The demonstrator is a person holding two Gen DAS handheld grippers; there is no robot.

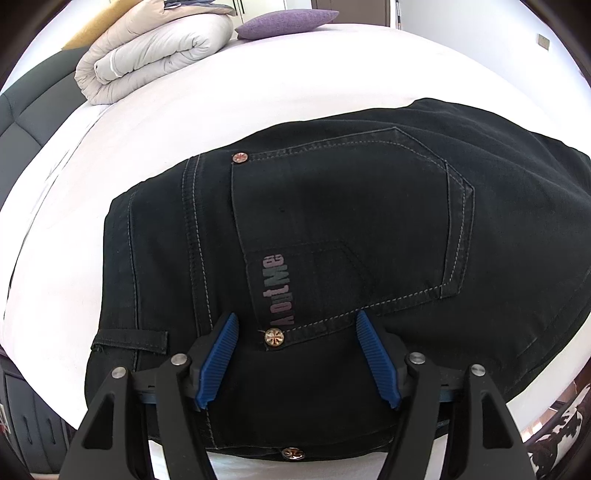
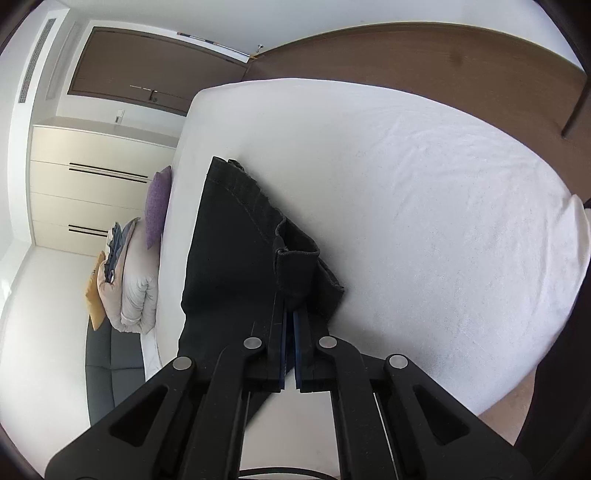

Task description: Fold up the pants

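Blue ribbed pads of my left gripper (image 1: 297, 354) stand wide apart at the bottom of the left wrist view, hovering over the black pants (image 1: 332, 236) with nothing pinched between them. I see the pants spread flat on the white bed (image 1: 155, 122), filling most of the view straight ahead of the fingers. Directly between the two pads sits a metal rivet (image 1: 274, 337) at the corner of the back pocket (image 1: 351, 214), and printed lettering (image 1: 275, 291) runs up the pocket edge just beyond it. A belt loop (image 1: 129, 340) lies to the left of the left finger. Far off at the head of the bed I can make out a folded grey duvet (image 1: 155, 55) and a purple cushion (image 1: 284, 22).

From the right wrist view, my right gripper (image 2: 290, 317) is closed tight, its pads pressed together on the dark cloth of a pant leg. The hem (image 2: 295, 258) stands up in a loose open fold just past the fingertips, lifted off the sheet, while the rest of the leg stretches away to the upper left across the white bed (image 2: 406, 184). The purple cushion (image 2: 158, 206) and duvet (image 2: 136, 288) sit at the left edge, in front of the pale drawers (image 2: 92, 177).
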